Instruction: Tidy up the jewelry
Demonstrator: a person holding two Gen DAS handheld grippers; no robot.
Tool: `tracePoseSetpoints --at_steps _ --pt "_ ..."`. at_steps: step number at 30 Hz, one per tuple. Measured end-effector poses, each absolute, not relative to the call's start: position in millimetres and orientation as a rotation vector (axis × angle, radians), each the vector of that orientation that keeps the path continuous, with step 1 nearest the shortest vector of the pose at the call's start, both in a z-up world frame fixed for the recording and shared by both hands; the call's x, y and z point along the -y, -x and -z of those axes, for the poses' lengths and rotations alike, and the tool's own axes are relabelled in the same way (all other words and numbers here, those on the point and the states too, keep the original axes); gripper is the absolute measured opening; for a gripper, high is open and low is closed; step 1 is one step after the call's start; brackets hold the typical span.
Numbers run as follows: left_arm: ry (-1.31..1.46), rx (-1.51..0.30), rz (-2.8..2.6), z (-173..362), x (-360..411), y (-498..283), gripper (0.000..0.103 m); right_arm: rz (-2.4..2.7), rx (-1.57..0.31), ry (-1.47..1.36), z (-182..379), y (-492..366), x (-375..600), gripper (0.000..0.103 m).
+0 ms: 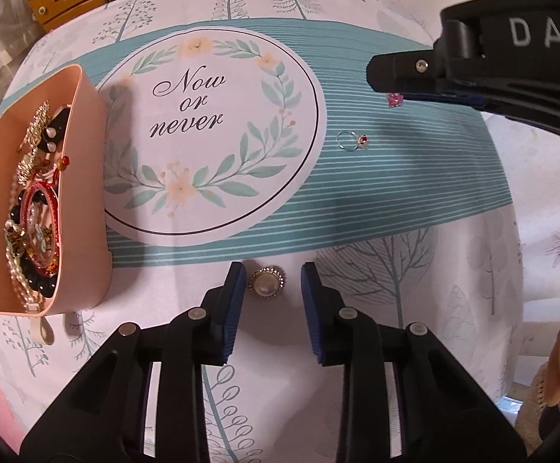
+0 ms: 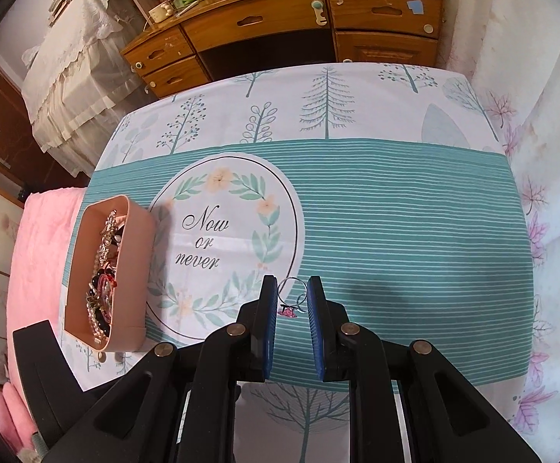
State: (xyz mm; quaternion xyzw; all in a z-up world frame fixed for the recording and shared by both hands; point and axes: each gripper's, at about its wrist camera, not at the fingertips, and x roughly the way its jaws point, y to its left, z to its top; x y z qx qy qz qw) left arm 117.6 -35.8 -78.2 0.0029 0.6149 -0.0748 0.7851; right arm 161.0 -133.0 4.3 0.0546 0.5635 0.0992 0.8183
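Three loose pieces were out of the tray, and I had tools on or around two of them. My left gripper (image 1: 273, 269) pointed steeply down at the table with its jaws apart. The round pearl-centred brooch (image 1: 266, 283) lay flat on the white part of the tablecloth (image 1: 395, 193), between the two blue pads. It sat nearer the left pad, with a clear gap on its right side, and neither pad pressed on it. My right gripper (image 2: 291, 281) was clamped on the pink-stone ring (image 2: 288, 310), whose thin hoop spanned the narrow space from pad to pad while the stone hung at the near side. That ring was held above the teal stripes, off the cloth. The red-stone ring (image 1: 351, 141) lay alone on the stripes, just right of the printed circle, well apart from both tools.

From the left camera, only the pink stone showed under the right gripper's black finger; the hoop was hidden behind it. The pink tray (image 1: 87, 154) stood at the left edge of the cloth. Its contents were a tangle of pearls, black beads, gold chain and red bangles that I could not count piece by piece. A cream tab stuck out beneath its near end, and I could not tell what it was.

By count: one brooch, two rings, one tray, two grippers. Beyond the table stood a wooden desk (image 2: 280, 27).
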Motion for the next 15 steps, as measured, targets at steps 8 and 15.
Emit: tracePoseSetpoints --at_steps 8,15 --pt "-0.064 -1.33 0.145 82.0 41.2 -116.7 0.016 -0.199 -1.203 -0.148 2.1 -160.9 145.8 0.015" --pt "-0.058 -1.336 0.16 80.7 39.1 -118.5 0.016 -0.2 -1.206 -0.159 4.2 -159.6 150.7 0.015"
